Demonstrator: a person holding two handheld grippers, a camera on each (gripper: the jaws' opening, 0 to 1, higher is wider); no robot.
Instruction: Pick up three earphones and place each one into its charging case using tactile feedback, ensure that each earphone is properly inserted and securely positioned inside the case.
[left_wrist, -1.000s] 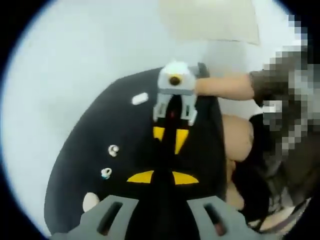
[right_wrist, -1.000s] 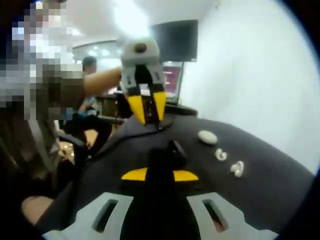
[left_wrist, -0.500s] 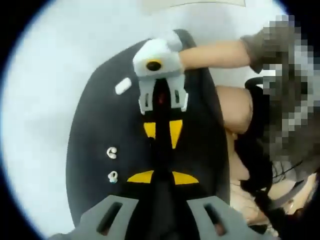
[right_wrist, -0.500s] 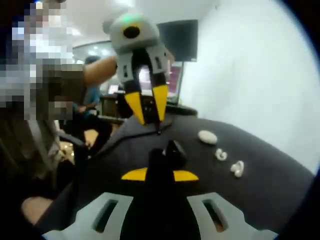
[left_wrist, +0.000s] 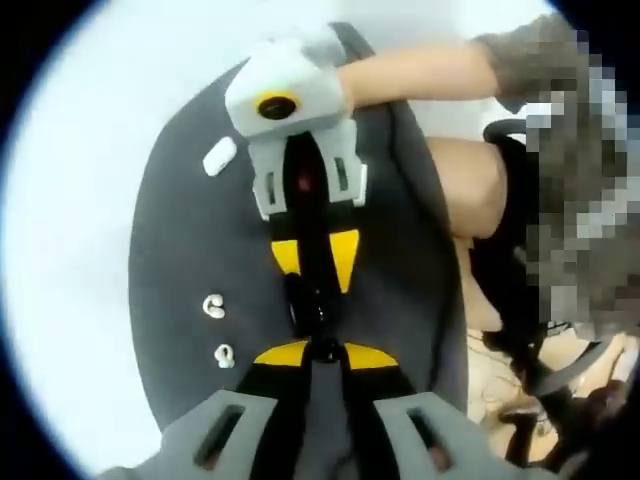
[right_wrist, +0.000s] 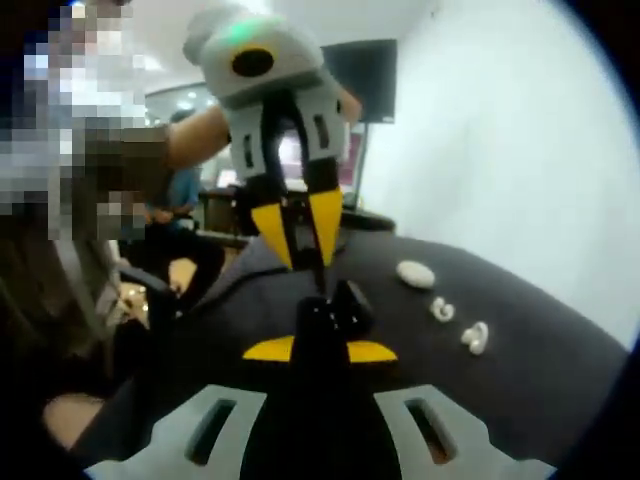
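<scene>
Where the two grippers meet nose to nose over the dark mat (left_wrist: 180, 230), a black case (right_wrist: 337, 304) stands between their tips. Its long axis runs roughly along the line from one gripper to the other. In the right gripper view it rises tilted from that gripper's own tips, pointing toward the left gripper (right_wrist: 300, 250).

The right gripper (left_wrist: 315, 262) has its yellow tips drawn in on the black case, with no gap showing. The left gripper comes down on the case from above. Its yellow tips stand slightly apart higher up and converge just at the case's top edge; I cannot tell whether they pinch anything.

Two white earbuds lie loose on the mat, well off to the side of both grippers: one (left_wrist: 213, 306) and, near it, the other (left_wrist: 225, 354). A white case (left_wrist: 218, 155) lies in line with them, farther along. The three form a row roughly parallel to the grippers' line.

A bare forearm (left_wrist: 420, 75) reaches in level to the right gripper. Another forearm (right_wrist: 195, 140) carries the left gripper, which tips steeply downward.
</scene>
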